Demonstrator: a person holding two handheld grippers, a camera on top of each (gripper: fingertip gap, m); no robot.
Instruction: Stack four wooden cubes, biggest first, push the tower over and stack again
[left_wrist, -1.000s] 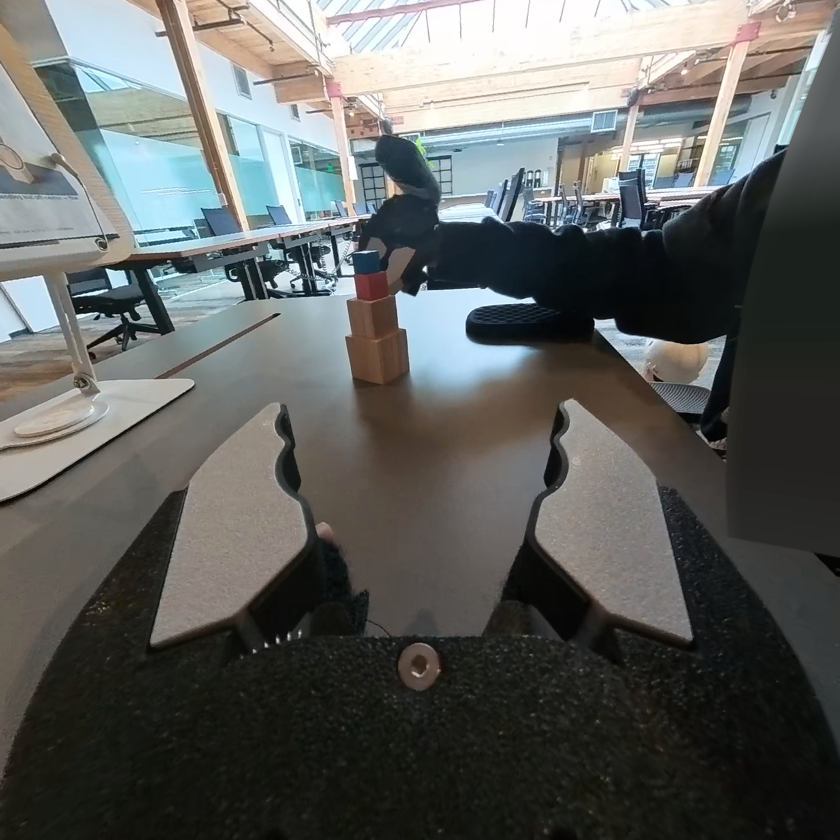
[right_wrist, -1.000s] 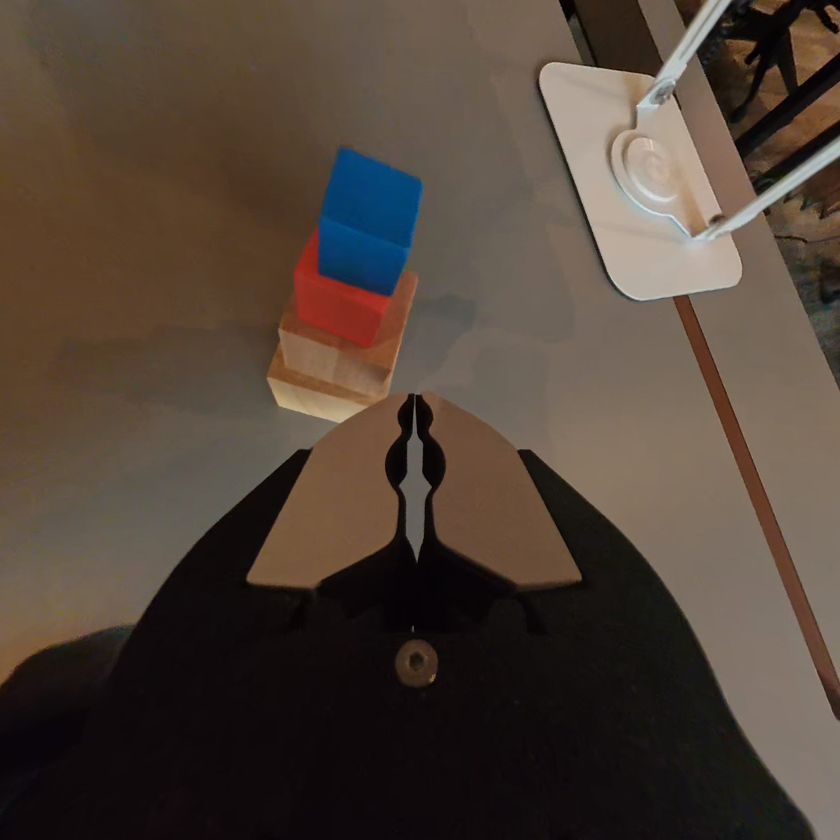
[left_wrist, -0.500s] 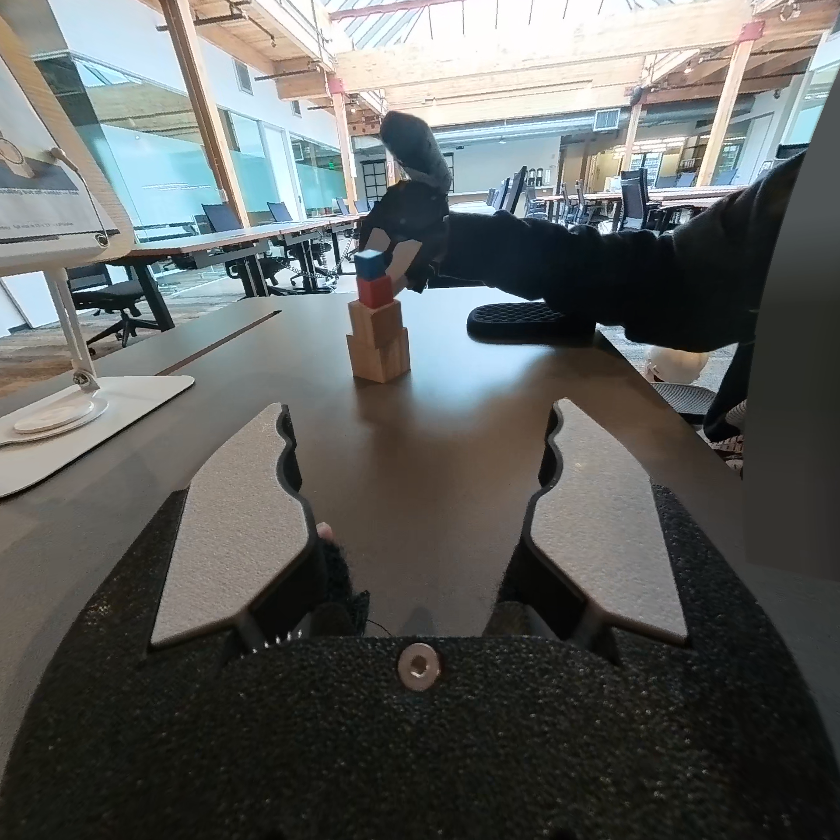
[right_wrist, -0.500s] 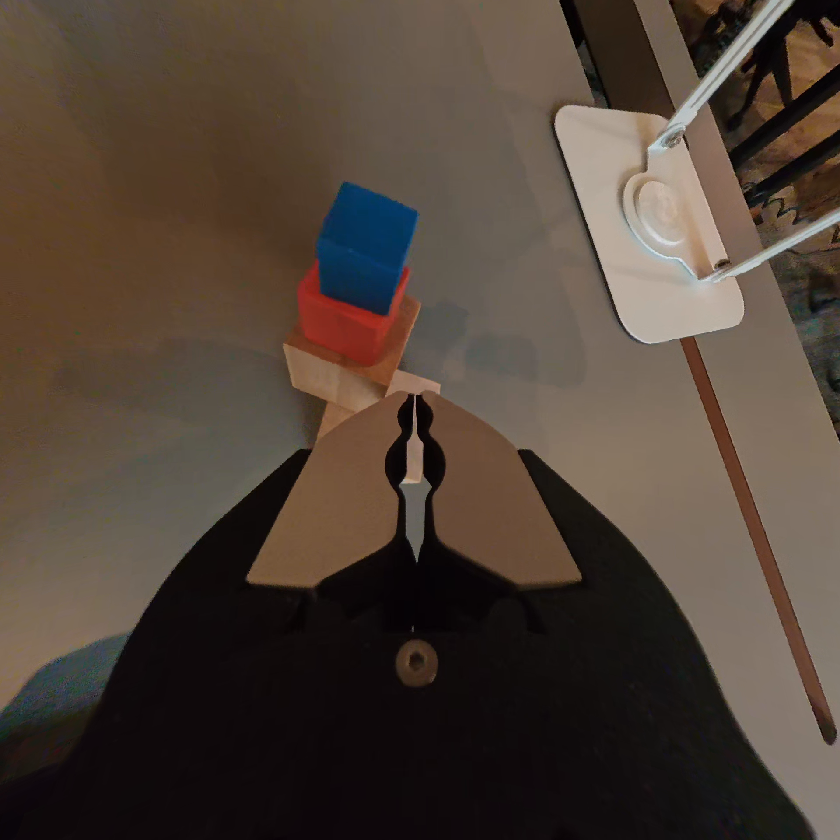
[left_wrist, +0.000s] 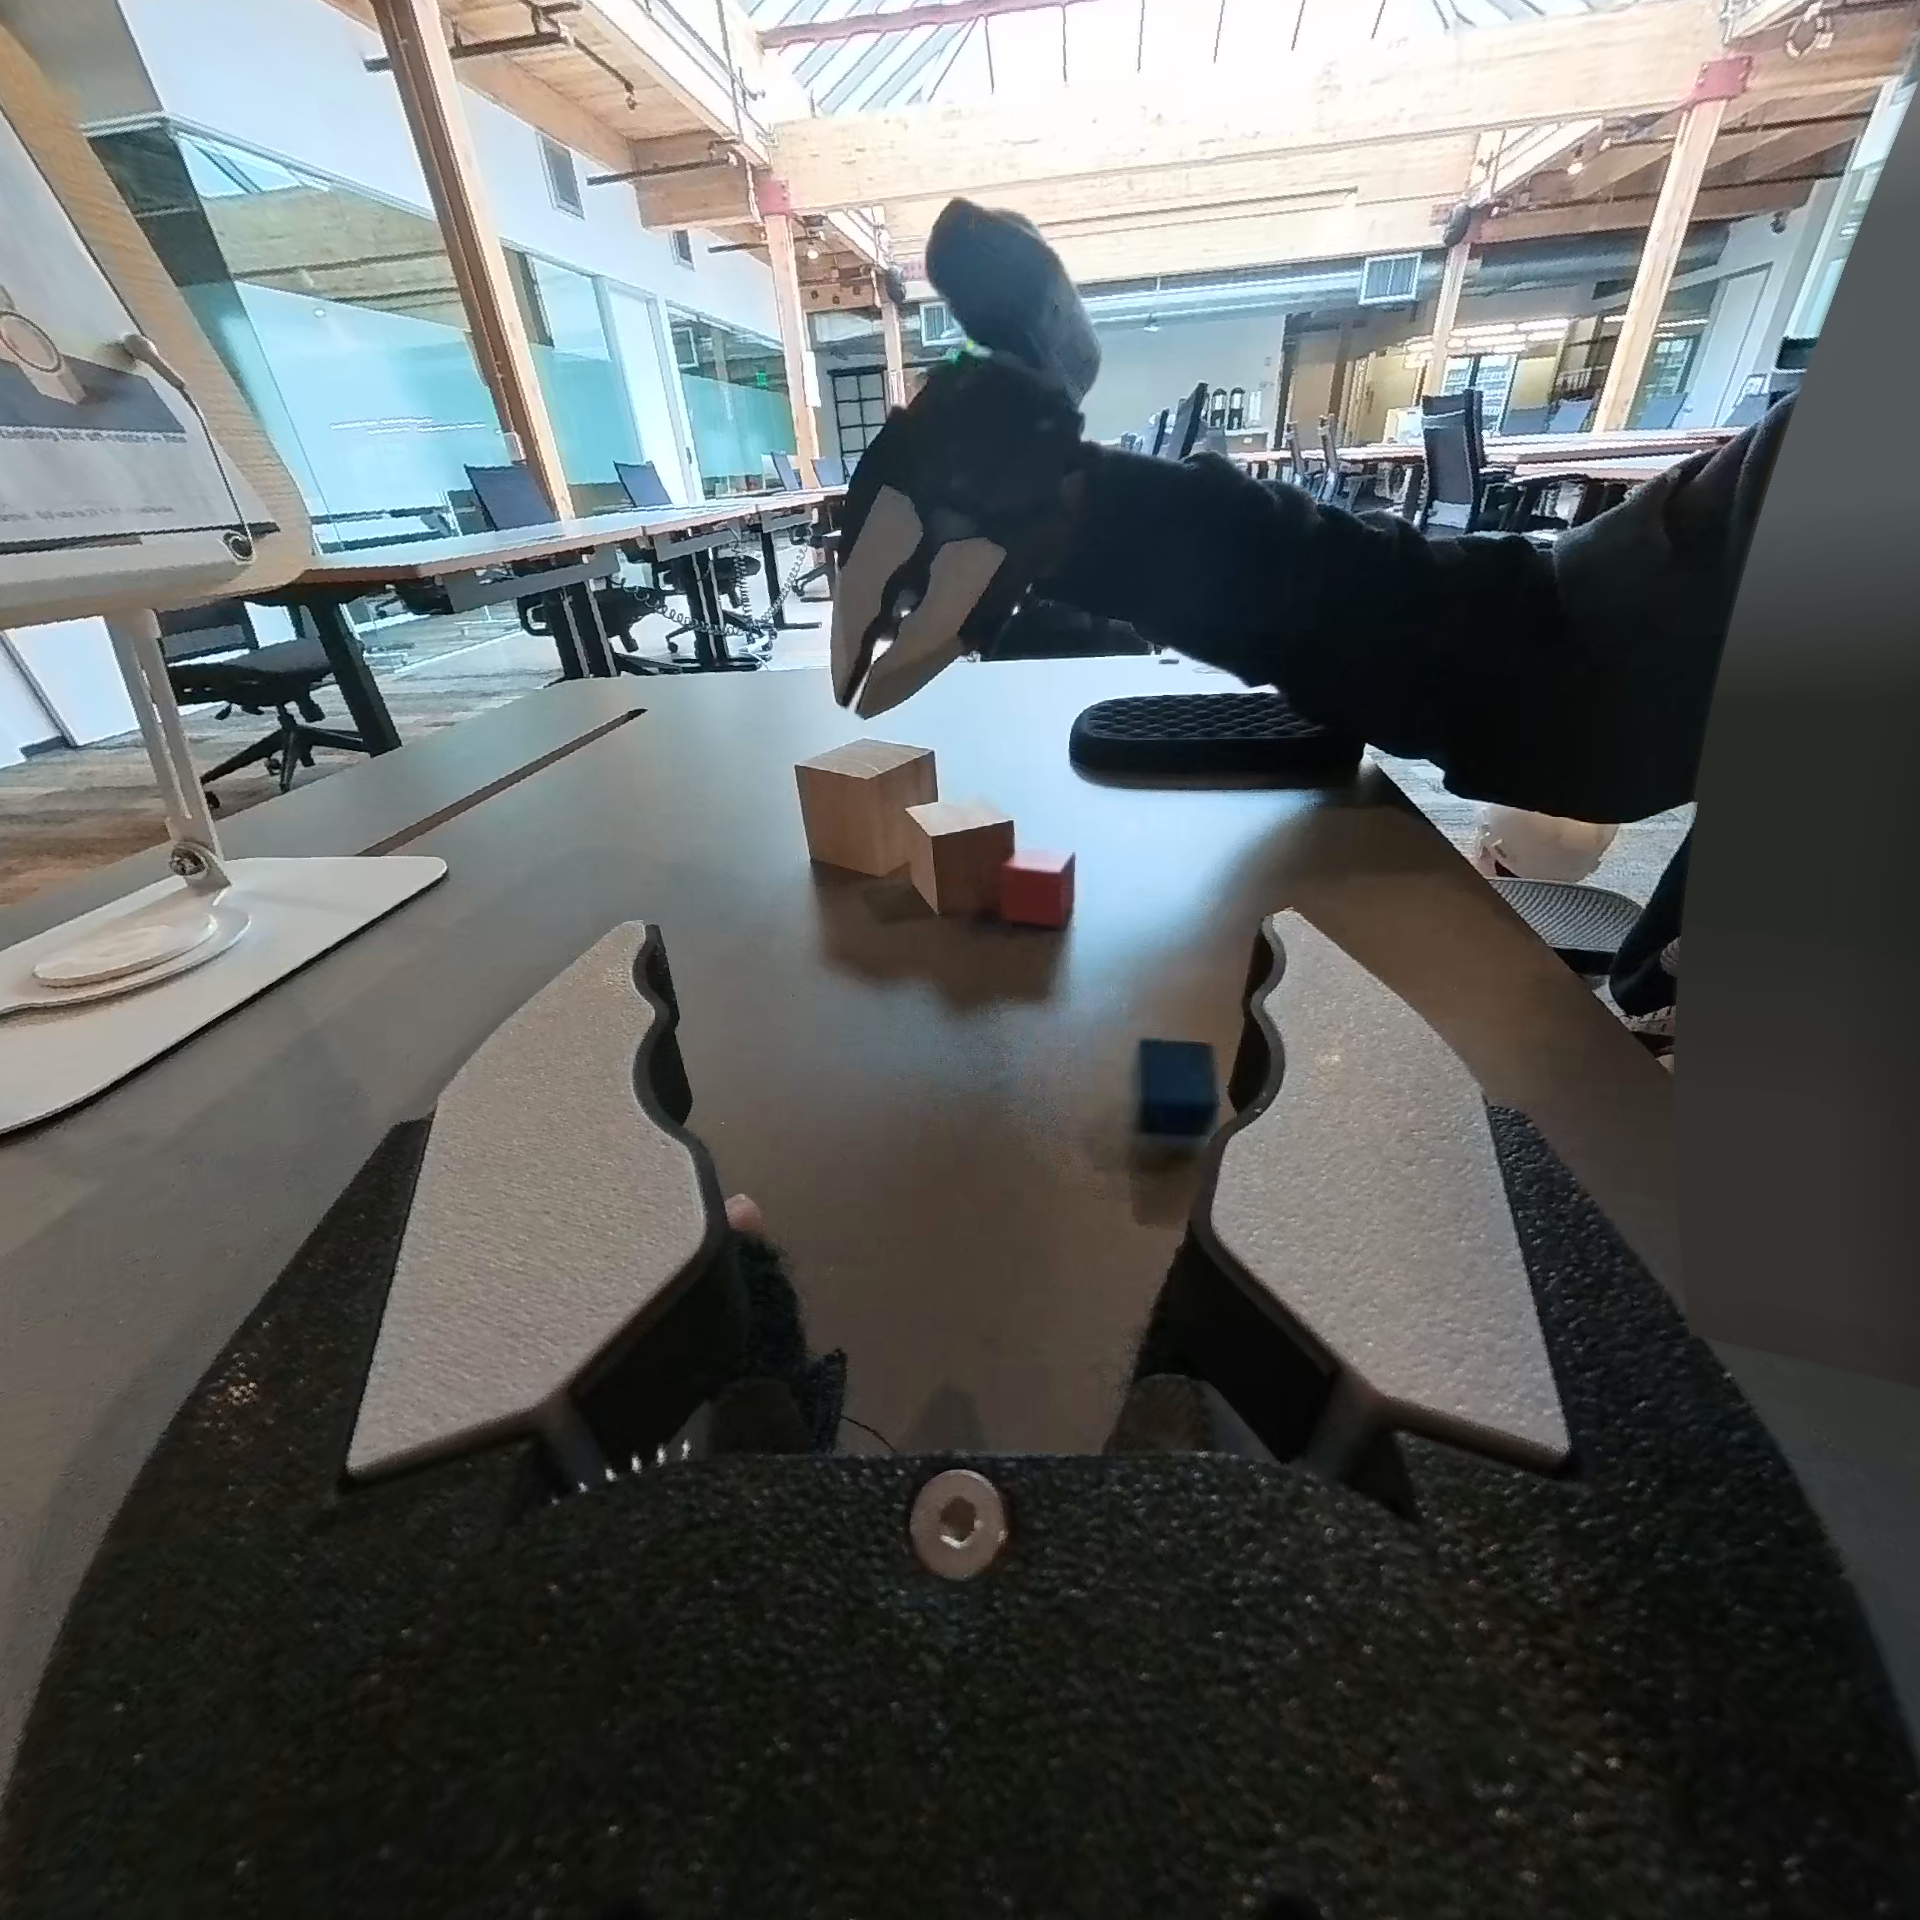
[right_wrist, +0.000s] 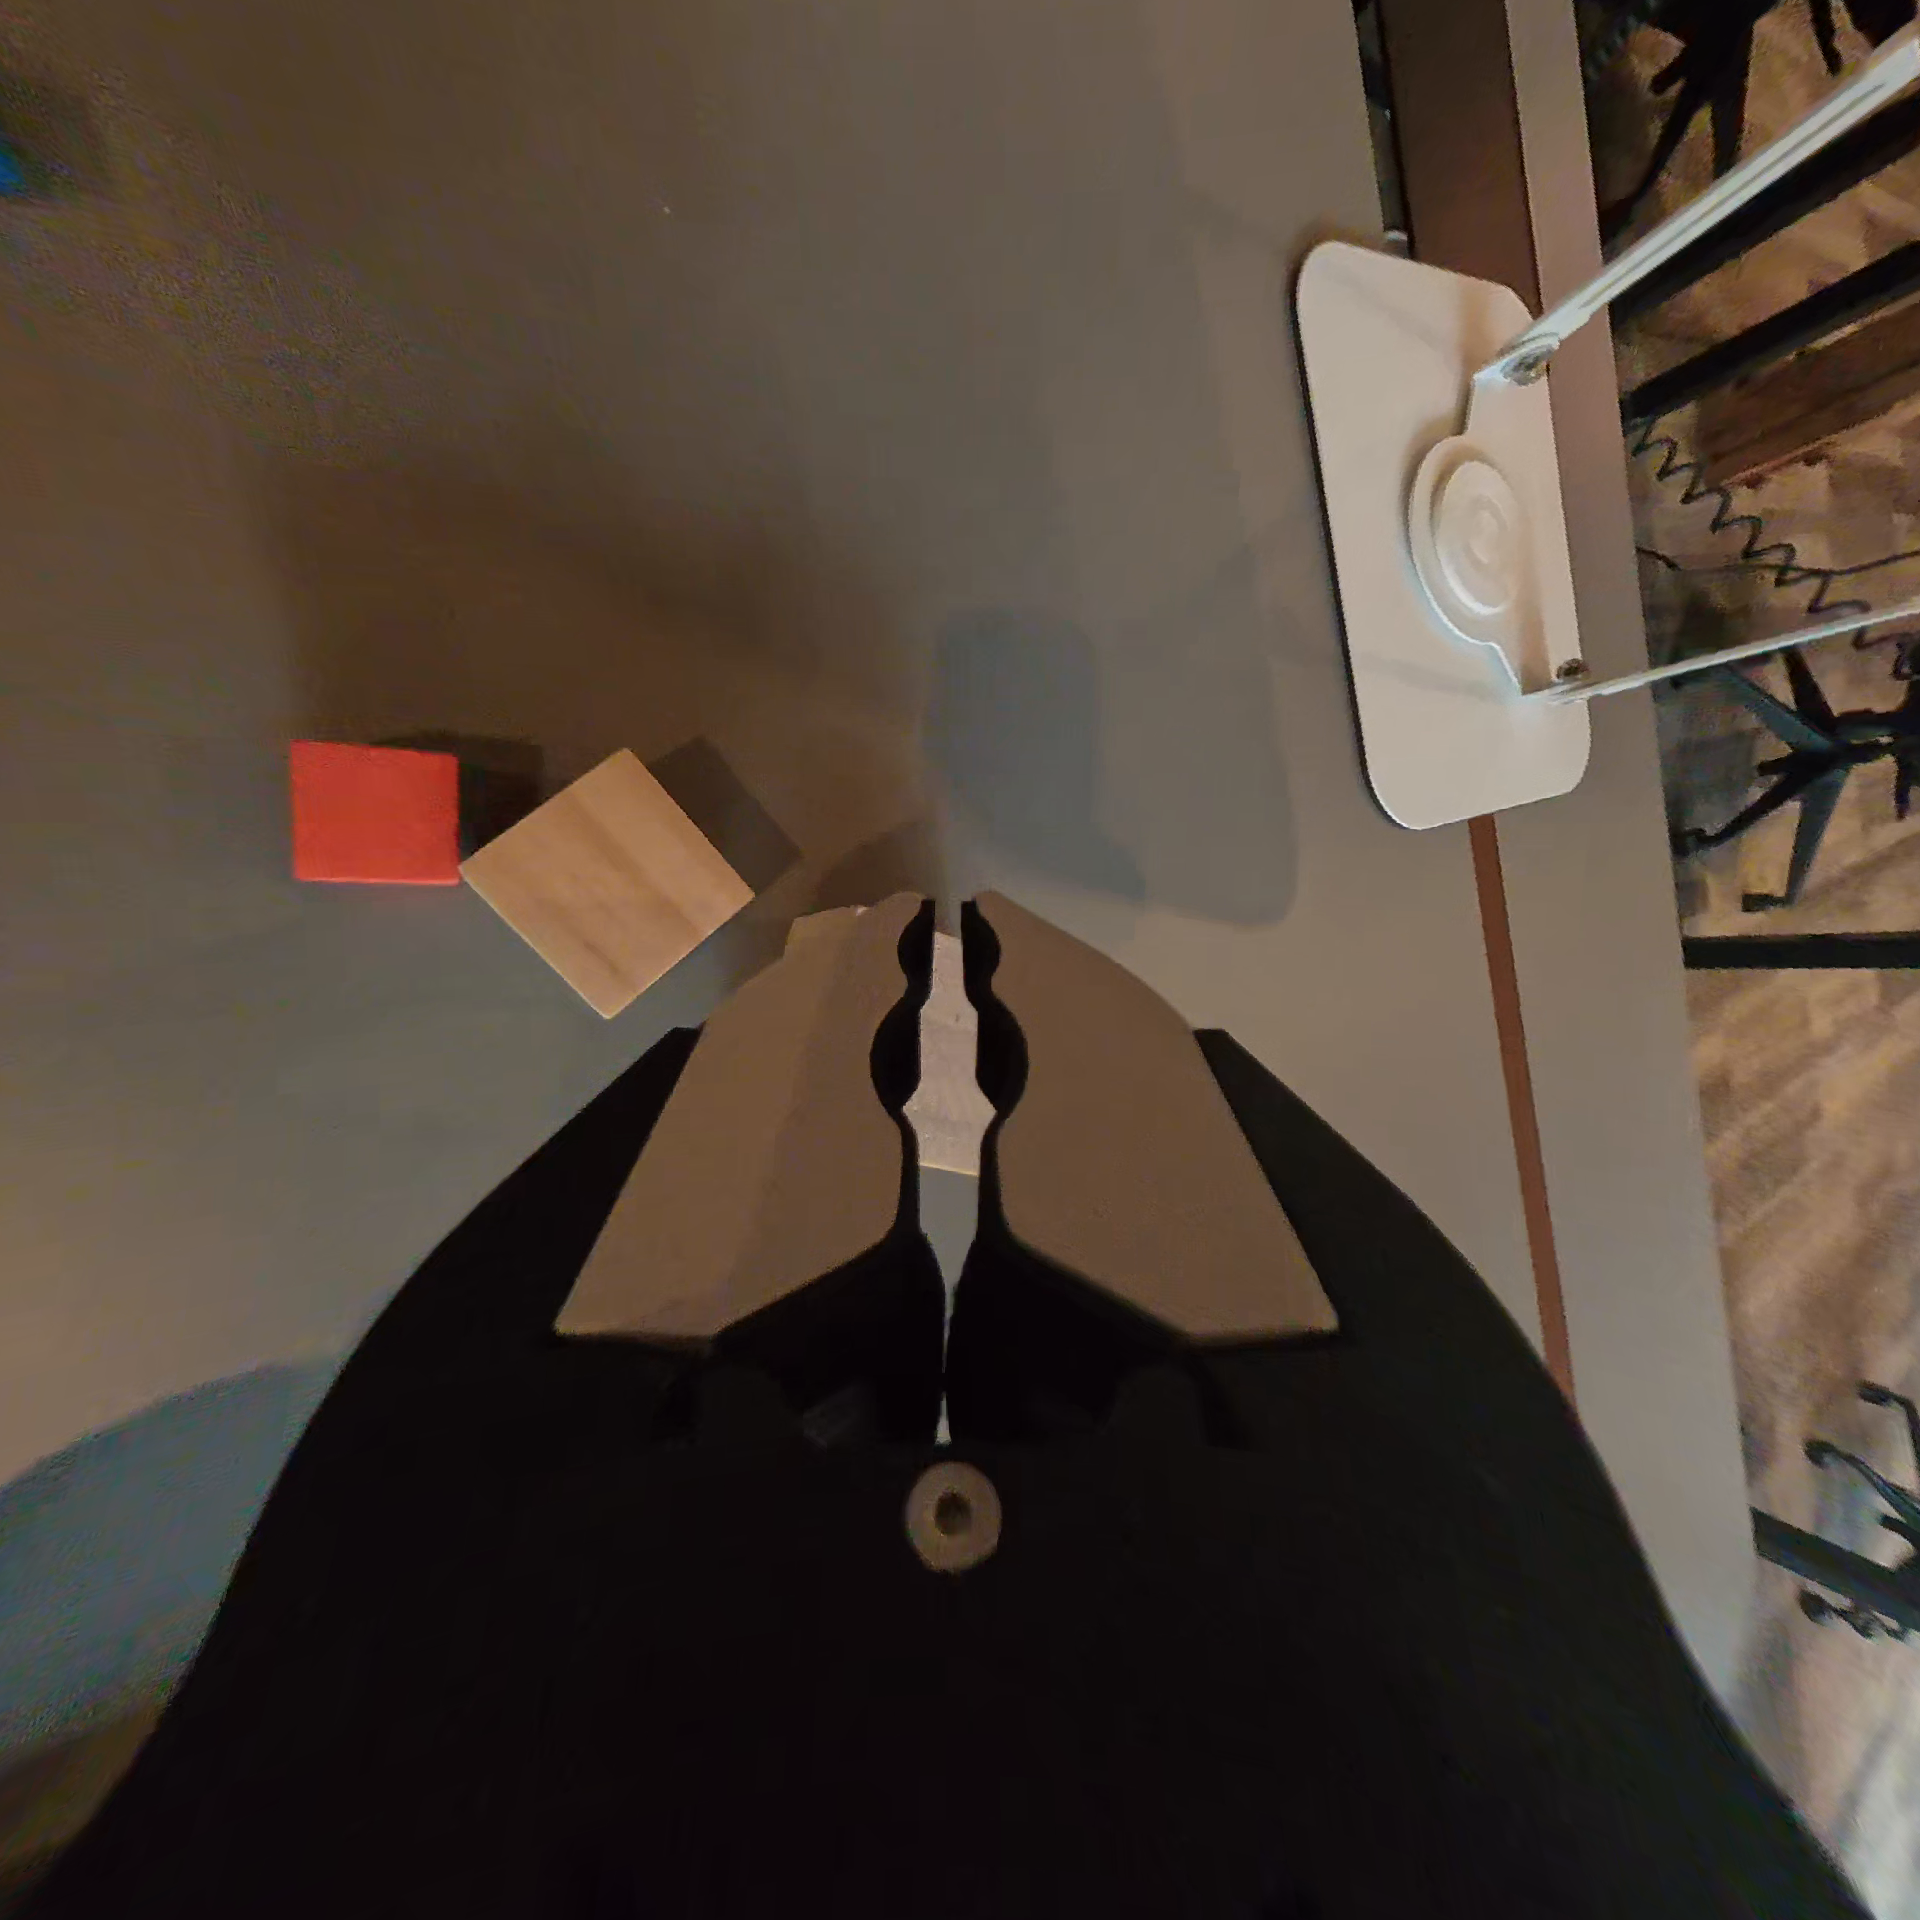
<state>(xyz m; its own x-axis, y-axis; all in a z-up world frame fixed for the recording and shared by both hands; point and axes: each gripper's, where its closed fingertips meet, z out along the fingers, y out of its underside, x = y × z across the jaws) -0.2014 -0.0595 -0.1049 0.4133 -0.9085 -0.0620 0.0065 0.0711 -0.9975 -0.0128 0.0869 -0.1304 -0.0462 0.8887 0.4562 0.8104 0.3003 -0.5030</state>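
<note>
The tower lies toppled on the dark table (left_wrist: 623, 1039). The biggest wooden cube (left_wrist: 868, 805) stands on the table, with the medium wooden cube (left_wrist: 961, 857) and the red cube (left_wrist: 1037, 888) lying beside it in a row. The blue cube (left_wrist: 1176, 1086), blurred, is close to my left gripper's right finger. My left gripper (left_wrist: 956, 935) is open and empty, low over the table. My right gripper (left_wrist: 862, 696) is shut and empty, hovering just above the biggest cube. In the right wrist view my right gripper (right_wrist: 948, 914) covers most of the biggest cube (right_wrist: 951, 1081), and the medium cube (right_wrist: 608, 883) and red cube (right_wrist: 374, 812) lie to its left.
A white stand base (left_wrist: 208, 935) sits at the left of the table and shows in the right wrist view (right_wrist: 1444, 540). A black mesh pad (left_wrist: 1205, 732) lies at the far right. The table edge runs along the right, with a chair beyond it.
The tower has fallen: the medium, red and blue cubes dropped off the biggest cube toward my left gripper, the blue one farthest. My right gripper has moved over the biggest cube.
</note>
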